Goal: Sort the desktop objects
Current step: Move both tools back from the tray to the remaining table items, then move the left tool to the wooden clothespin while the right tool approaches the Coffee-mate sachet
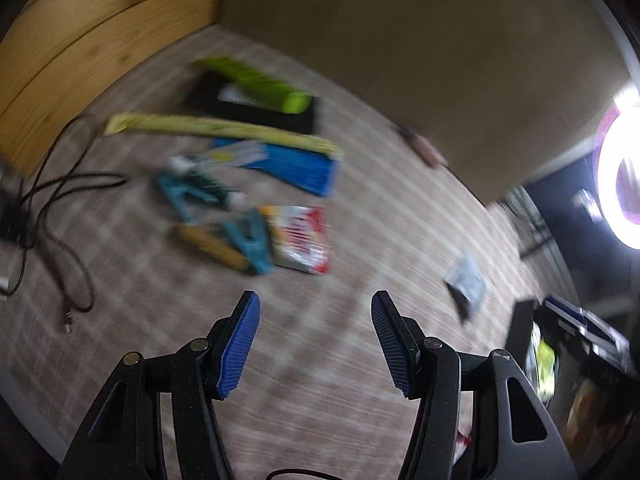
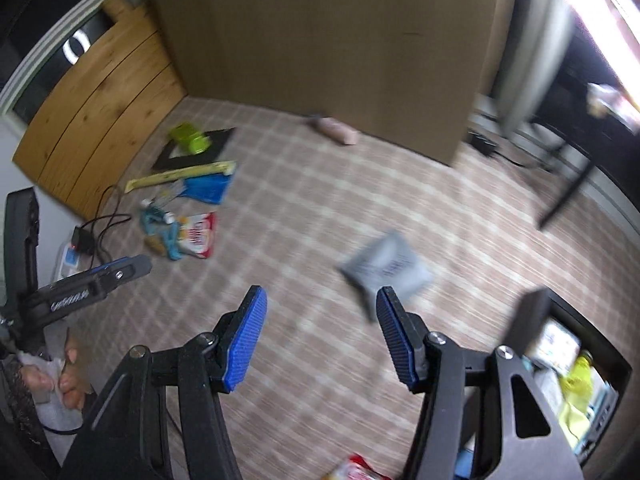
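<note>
Only from right wrist, left gripper (image 2: 132, 265), hand (image 2: 60, 376), black box (image 2: 532, 312)

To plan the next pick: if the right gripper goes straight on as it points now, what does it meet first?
Probably the bare checked tablecloth: the open right gripper holds nothing, and the grey packet lies slightly to the right of its line.

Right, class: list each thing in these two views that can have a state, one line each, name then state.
left gripper: fingers apart, nothing between them.
right gripper: fingers apart, nothing between them.
grey packet: lying flat on the checked cloth, alone, untouched.
red and white snack bag: lying flat in the pile.
green bottle: on its side across the black frame.
black box: open, things already inside.
</note>
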The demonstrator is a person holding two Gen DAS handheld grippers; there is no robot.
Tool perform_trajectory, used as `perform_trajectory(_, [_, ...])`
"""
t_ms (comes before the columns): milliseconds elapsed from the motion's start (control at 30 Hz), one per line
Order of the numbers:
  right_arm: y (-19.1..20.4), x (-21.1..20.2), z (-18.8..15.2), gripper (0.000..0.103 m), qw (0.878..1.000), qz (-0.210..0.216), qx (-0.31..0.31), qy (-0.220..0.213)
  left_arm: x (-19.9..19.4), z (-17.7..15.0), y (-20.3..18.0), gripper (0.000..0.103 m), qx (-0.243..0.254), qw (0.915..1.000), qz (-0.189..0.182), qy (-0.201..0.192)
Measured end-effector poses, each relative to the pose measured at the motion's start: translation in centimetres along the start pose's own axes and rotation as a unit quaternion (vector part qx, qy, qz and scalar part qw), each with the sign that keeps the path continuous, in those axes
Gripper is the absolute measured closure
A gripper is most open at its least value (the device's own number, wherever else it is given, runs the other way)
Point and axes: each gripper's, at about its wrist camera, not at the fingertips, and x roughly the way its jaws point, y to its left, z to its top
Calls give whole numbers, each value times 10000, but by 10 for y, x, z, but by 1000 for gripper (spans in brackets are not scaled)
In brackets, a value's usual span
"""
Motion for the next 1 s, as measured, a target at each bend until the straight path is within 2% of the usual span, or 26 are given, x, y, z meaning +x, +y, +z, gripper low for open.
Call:
perform_trajectory(200, [63, 41, 17, 47, 9983, 290, -440, 241, 17, 13, 54, 49, -832, 9965, 90, 31])
perform_trajectory(400, [106, 86, 39, 47, 9955, 560, -511, 561, 31, 22, 79, 49, -1354, 9908, 47, 14])
perform_trajectory(600, [131, 125, 51, 47, 9939, 467, -551, 828, 44, 26, 79, 50, -1474, 9890, 80, 40])
perform_trajectory(633, [133, 131, 53, 47, 9941, 437, -519, 849, 46, 26, 78, 53, -1447, 9894, 136, 31])
perform_trajectory(767, [134, 142, 57, 47, 9941, 395, -432, 912, 52, 27, 80, 56, -1492, 9883, 322, -3])
perform_trajectory(833, [135, 146, 58, 47, 9944, 343, -445, 900, 55, 27, 81, 60, -1498, 9879, 389, 19])
perform_trajectory(1000, [134, 153, 60, 47, 9944, 276, -391, 942, 58, 26, 76, 62, -1420, 9882, 571, -42])
